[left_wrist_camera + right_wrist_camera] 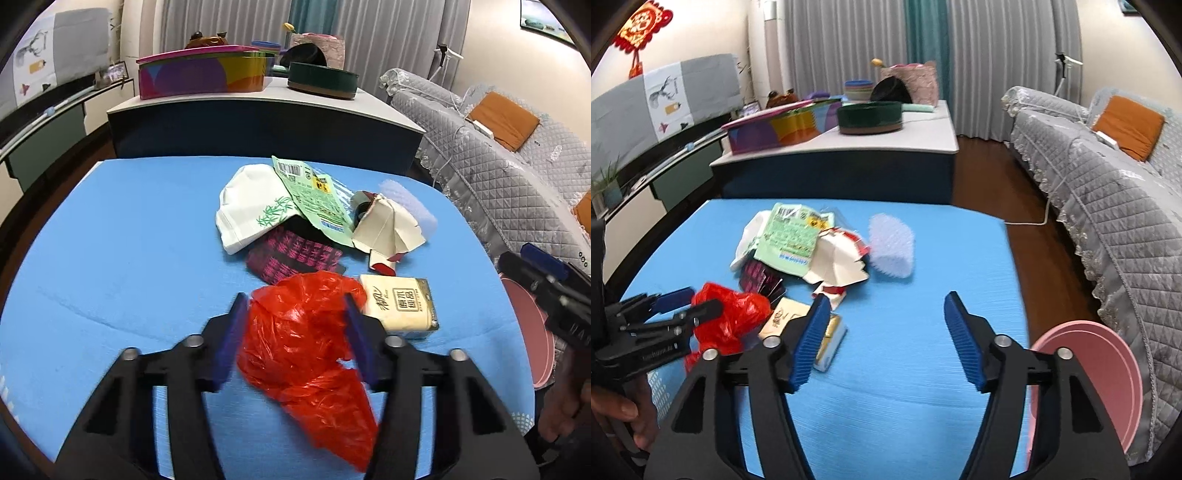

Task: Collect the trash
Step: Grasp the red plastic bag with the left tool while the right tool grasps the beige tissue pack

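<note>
Our left tongs (293, 332) straddle the red bag (303, 350), grip uncertain. Our right tongs (882, 339) gape beside it. Thin plastic may slip free.

Left wrist cam sits low over the near edge of the blue mat (110, 258), looking forward and down, w/ the red plastic bag (306, 343) right up against the lens. Right wrist cam looks the same way from further toward the mat's right edge, a bit farther back. Both views share the trash pile mid-mat, the tissue pack (827, 339), the pink bin (1108, 376) off the right edge, the low table and the sofa behind. Each cam catches the other's gripper at its frame edge.
</note>
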Available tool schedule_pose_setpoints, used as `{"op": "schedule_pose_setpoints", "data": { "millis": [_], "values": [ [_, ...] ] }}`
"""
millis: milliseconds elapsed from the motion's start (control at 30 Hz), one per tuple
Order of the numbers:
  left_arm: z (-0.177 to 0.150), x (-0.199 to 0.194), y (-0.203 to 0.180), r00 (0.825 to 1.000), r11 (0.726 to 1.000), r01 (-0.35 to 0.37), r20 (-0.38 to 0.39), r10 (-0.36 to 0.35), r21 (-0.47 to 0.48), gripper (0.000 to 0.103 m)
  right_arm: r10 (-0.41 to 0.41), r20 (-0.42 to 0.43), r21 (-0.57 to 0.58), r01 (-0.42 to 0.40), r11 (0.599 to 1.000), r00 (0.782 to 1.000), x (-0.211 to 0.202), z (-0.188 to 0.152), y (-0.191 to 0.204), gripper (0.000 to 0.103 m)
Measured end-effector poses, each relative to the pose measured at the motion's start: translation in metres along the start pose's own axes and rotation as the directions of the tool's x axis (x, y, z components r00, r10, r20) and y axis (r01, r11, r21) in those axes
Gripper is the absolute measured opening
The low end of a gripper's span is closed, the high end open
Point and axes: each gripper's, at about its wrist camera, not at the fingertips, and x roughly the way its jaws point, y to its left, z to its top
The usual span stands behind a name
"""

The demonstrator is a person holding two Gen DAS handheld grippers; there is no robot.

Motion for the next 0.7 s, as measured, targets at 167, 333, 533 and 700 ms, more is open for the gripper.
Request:
{"op": "schedule_pose_setpoints", "data": {
  "millis": [167,333,533,700],
  "values": [
    [0.005,-0.004,0.01,1.0,0.999,-0.013,0.022,0.014,-0.03,0.029,0.035,-0.033,-0.029,-0.036,0.999,0.999,0.02,-0.004,0.017,0.076],
    [0.01,-0.009,0.027,0.997,0.995,-0.067,0.043,0.071,-0.078,0.028,0.064,-0.07,-0.048,-0.068,0.997,0.995,0.041,-0.009,0.035,0.086],
    [0.013,-0.012,0.043,0.99,0.987,-0.126,0.056,0.132,-0.101,0.028,0.088,-0.117,-0.067,-0.096,0.993,0.989,0.063,-0.014,0.055,0.093],
    [0.012,-0.009,0.05,0.99,0.985,-0.132,0.036,0.137,-0.114,0.028,0.083,-0.157,-0.08,-0.096,0.992,0.984,0.078,-0.018,0.067,0.094]
  ]
}}
